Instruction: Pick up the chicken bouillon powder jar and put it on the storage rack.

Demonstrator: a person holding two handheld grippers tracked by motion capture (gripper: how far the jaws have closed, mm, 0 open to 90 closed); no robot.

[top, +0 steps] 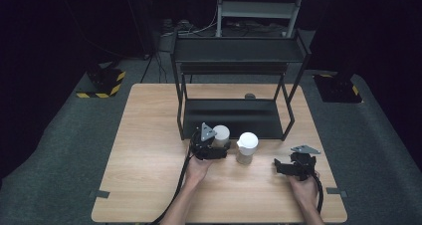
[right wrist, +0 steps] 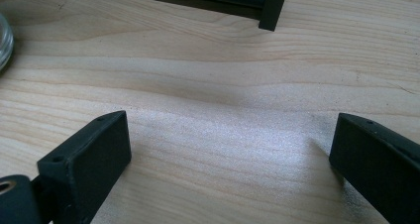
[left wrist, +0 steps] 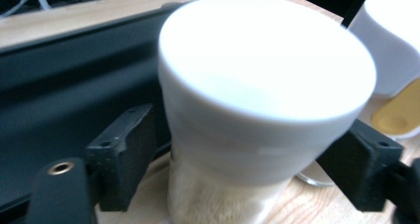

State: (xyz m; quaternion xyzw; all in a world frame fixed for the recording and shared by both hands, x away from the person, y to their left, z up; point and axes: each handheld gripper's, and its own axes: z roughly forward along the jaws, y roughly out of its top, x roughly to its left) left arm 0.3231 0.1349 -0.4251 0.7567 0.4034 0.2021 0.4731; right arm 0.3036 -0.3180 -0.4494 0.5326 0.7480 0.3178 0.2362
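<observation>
A jar with a white lid (top: 221,134) stands on the wooden table just in front of the black rack's lower shelf. My left gripper (top: 219,144) has its black jaws on either side of the jar's body (left wrist: 233,149), pads against it, below the broad lid. The jar holds something pale and powdery. A second white-lidded jar (top: 247,145) stands just to its right, with yellowish contents (left wrist: 396,117). My right gripper (top: 278,166) rests near the table's right front, jaws wide apart (right wrist: 228,154) over bare wood, nothing between them.
A black two-tier rack (top: 239,51) stands at the middle back of the table, its lower shelf (top: 234,118) bare. A small round object (top: 250,96) lies behind it. The rack's foot (right wrist: 272,11) and a glass rim (right wrist: 4,40) show ahead of the right gripper.
</observation>
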